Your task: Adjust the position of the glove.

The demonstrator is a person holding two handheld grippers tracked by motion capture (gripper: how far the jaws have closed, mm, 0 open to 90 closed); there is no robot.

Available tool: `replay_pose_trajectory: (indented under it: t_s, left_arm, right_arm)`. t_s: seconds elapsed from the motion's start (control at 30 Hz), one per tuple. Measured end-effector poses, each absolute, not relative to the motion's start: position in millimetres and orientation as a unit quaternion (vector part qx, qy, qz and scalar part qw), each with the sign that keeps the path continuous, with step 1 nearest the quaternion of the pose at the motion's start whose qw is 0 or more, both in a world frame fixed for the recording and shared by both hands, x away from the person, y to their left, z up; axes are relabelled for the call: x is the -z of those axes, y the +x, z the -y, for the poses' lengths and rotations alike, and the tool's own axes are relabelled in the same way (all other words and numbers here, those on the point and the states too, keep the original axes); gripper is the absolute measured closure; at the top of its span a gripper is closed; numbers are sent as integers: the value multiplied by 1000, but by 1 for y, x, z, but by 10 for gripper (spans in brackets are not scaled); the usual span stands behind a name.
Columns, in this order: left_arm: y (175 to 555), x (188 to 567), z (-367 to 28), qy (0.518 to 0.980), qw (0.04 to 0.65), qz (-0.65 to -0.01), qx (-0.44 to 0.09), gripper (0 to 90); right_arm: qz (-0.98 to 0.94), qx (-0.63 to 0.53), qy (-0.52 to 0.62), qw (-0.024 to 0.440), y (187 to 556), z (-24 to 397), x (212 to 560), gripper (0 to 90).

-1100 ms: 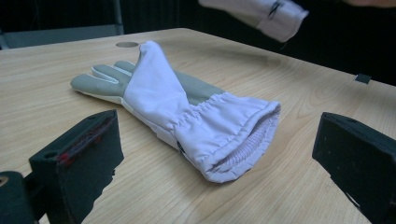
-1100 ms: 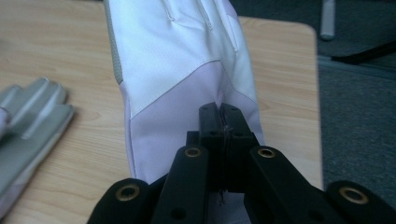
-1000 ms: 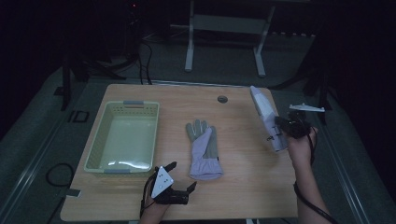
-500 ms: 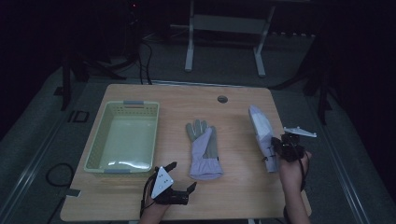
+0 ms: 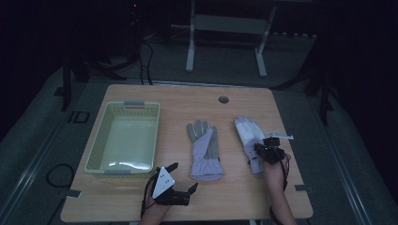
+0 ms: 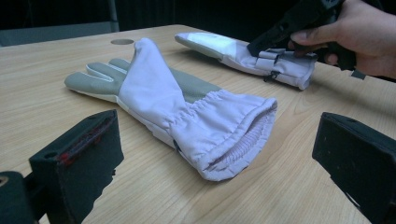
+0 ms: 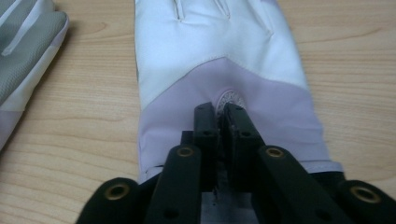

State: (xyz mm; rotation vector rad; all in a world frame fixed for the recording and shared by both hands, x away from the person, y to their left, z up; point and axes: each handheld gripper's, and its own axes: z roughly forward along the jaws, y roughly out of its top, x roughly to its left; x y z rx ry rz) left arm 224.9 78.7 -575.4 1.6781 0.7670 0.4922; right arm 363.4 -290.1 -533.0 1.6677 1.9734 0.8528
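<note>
Right gripper view: the right gripper (image 7: 221, 122) has its jaws nearly together, pinching a fold of the white glove (image 7: 215, 60) at the cuff; they have just been easing apart with the cloth between them. The glove lies flat on the table (image 7: 70, 140) ahead of the fingertips, probably being set down beside its mate. In the left gripper view, the left gripper (image 6: 219, 154) stands wide apart and empty, the second glove (image 6: 187, 116) just ahead, cuff toward it, likely ready for pickup into the basket (image 5: 100, 140).
</note>
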Motion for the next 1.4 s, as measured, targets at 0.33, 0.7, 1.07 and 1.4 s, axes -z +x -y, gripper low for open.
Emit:
replay_pose_trajectory:
  t_s: [0.33,0.7,1.07,1.4]
  left_arm:
    - [225,575,-78,718,577,-328,-209,17]
    - [225,575,-78,719,576,-327,-210,17]
    - [225,575,-78,720,576,-326,-209,17]
    - [225,575,-77,720,575,-326,-211,17]
  right_arm:
    - [-733,-347,552,192,357,312,512,576]
    - [-795,-350,461,181,363,340,500,493]
    - [-801,-347,468,136,395,331,533,454]
    - [-809,-336,471,102,396,329,540,686]
